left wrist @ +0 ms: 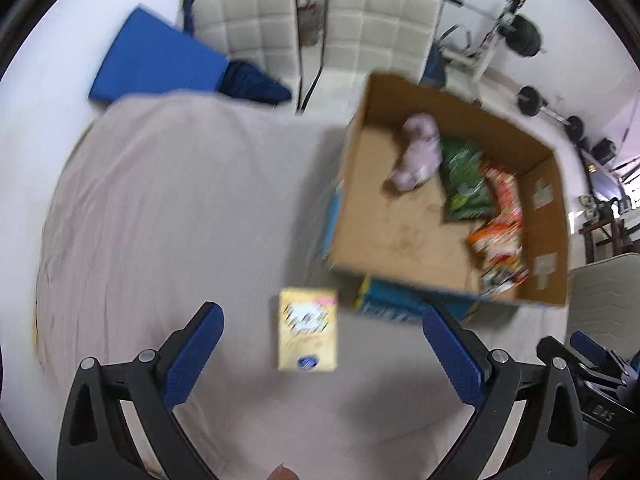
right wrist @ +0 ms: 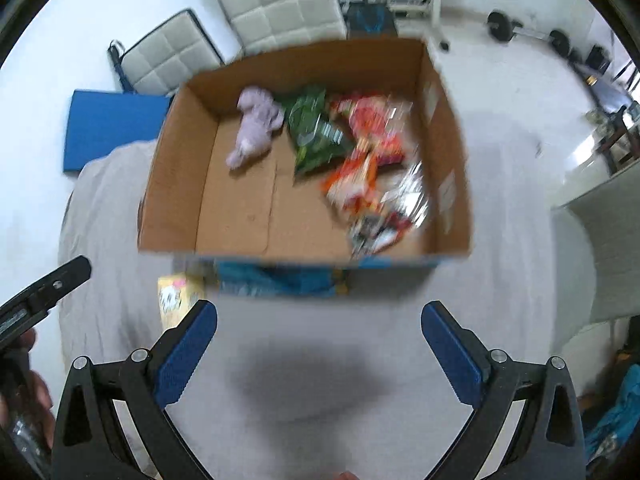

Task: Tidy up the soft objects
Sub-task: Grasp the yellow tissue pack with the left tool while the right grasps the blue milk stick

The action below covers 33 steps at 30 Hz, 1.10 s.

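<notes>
Both grippers point steeply down over a bed w/ a pale beige sheet [left wrist: 168,200]. Left gripper [left wrist: 322,344] has its blue-padded jaws spread wide, nothing between the pads; a small yellow packet [left wrist: 308,330] lies flat on the sheet below, in the gap between the fingers but not touched. Right gripper [right wrist: 319,340] is also fully spread, nothing held, only bare sheet and its shadow under it.

Cardboard box [right wrist: 172,168] sits open on the bed, just beyond the yellow packet, blue print on its near outer wall. Inside, along the far/right side: a lilac plush toy [right wrist: 256,128] near the far-left corner, a green snack bag [right wrist: 314,132] right beside it, then an orange-red snack bag [right wrist: 368,148] and a crinkly silver-backed bag [right wrist: 396,208] toward the near-right corner. Left half of the box floor is bare cardboard.

On the floor beyond: blue mat [left wrist: 156,60], two white quilted chairs [left wrist: 256,28], barbell weights [left wrist: 528,98]. Both views are blurred.
</notes>
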Each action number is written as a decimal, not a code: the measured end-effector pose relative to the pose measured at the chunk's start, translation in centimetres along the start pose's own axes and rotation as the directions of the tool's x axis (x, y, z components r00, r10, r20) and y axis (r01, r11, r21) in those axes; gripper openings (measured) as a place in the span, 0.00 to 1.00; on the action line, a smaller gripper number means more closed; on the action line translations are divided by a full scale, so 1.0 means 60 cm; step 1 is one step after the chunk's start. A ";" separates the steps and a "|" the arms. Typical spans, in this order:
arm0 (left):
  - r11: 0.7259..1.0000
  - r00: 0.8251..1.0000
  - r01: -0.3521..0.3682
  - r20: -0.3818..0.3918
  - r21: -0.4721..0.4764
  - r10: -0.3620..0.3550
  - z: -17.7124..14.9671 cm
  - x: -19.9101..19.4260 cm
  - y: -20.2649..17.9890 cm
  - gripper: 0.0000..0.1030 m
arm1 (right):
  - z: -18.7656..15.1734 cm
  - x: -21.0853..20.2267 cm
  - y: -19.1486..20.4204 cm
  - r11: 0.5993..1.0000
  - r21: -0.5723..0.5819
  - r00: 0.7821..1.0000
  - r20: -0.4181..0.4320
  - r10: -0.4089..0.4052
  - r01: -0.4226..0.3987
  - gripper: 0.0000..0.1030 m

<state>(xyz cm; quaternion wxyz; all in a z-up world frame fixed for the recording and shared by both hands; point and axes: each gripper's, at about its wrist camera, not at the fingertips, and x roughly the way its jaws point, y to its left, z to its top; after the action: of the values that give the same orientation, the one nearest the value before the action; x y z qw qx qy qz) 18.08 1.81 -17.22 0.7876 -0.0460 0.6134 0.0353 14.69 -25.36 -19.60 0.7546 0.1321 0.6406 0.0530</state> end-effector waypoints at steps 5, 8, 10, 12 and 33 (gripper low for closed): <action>0.998 0.995 -0.009 -0.097 -0.057 0.004 -0.040 0.063 0.038 0.99 | -0.024 0.099 -0.016 0.998 0.043 0.994 -0.098 0.052 -0.048 1.00; 0.997 0.991 -0.017 -0.133 -0.071 0.007 -0.056 0.088 0.051 0.99 | -0.022 0.154 -0.036 0.995 0.093 0.994 -0.106 0.040 -0.030 0.99; 0.997 0.987 -0.029 -0.158 -0.074 0.017 -0.068 0.107 0.057 0.99 | -0.016 0.183 -0.049 0.991 0.131 0.994 -0.101 0.036 -0.023 0.97; 0.997 0.984 -0.030 -0.180 -0.077 0.016 -0.076 0.123 0.064 0.99 | -0.012 0.209 -0.060 0.984 0.175 0.996 -0.085 0.039 -0.024 0.93; 0.995 0.970 -0.019 -0.244 -0.102 -0.006 -0.087 0.189 0.083 0.99 | -0.131 0.192 -0.036 0.976 0.213 0.978 -0.209 0.000 0.045 0.68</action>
<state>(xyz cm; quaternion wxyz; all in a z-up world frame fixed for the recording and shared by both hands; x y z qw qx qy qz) 15.26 6.15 -29.66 0.7029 -0.0886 0.7029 0.0634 8.76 -23.52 -32.28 0.6650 0.1998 0.7195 -0.0120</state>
